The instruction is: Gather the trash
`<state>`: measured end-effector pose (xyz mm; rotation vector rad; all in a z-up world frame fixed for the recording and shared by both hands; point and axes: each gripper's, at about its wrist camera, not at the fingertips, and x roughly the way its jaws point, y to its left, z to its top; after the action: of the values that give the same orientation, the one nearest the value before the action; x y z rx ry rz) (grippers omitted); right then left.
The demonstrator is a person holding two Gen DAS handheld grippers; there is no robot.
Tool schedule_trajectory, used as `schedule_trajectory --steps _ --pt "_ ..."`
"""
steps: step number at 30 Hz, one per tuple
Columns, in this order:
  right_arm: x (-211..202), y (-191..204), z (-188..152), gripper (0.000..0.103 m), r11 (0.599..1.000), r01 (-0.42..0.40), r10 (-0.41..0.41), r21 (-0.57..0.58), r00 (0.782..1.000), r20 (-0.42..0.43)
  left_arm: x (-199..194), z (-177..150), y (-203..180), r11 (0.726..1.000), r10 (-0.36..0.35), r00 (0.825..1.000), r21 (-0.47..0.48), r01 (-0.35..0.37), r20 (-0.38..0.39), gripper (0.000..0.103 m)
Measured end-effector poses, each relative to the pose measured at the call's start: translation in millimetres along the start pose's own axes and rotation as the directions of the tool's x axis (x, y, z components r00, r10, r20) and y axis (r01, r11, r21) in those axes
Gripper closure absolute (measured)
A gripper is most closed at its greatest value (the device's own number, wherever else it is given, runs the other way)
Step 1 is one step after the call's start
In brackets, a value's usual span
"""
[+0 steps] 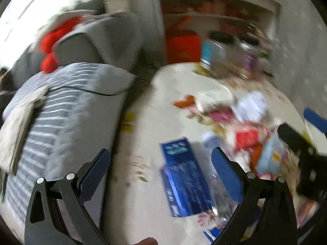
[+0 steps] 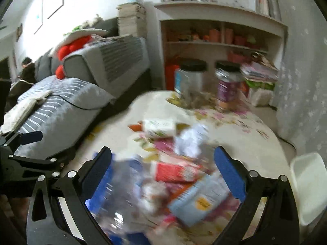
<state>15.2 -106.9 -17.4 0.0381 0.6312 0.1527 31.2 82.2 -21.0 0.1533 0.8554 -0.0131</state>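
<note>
A cluttered living room: pale floral-clothed round table (image 2: 235,122) beside a grey striped sofa (image 2: 61,106), white shelves behind.

We hold both grippers spread wide, nothing between the fingers: the left gripper (image 1: 161,163) hangs over a long dark-blue cardboard box (image 1: 184,179), the right gripper (image 2: 163,163) over a clear crumpled plastic bottle (image 2: 122,194) at the near edge of the trash pile. Motion blur says we should steady first, then straddle one light piece squarely. Beyond lie a red-and-white carton (image 2: 175,171), a pale-blue packet (image 2: 200,202) and crumpled white paper (image 2: 190,140), all flattened, light, slippery.
</note>
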Motion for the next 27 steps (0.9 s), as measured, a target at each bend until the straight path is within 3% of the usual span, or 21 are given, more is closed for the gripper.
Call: schedule_trajectory --steps 7,11,15,27 --pt "-21.1 -55.6 -17.0 0.007 0.984 0.133 -0.132 0.116 0.991 -0.021 -2.5 0.3 -60.1 0.981 -0.14 0.99 0.133 0.141 -0.013 0.007" --pt "-45.1 -71.0 -21.3 0.007 0.973 0.175 -0.178 0.151 0.984 0.007 -5.0 0.8 -97.9 0.963 -0.188 0.982 0.196 0.187 -0.013 0.007" --pt "-69.4 -92.2 -34.4 0.007 0.945 0.256 -0.266 0.204 0.964 0.023 -8.0 1.0 -124.6 0.948 -0.218 0.976 0.236 0.215 -0.014 0.007" --pt "-95.7 -136.9 -60.0 0.007 0.889 0.327 -0.342 0.321 0.94 -0.01 -14.0 10.7 -167.9 0.955 -0.266 0.964 0.143 0.261 0.021 0.007"
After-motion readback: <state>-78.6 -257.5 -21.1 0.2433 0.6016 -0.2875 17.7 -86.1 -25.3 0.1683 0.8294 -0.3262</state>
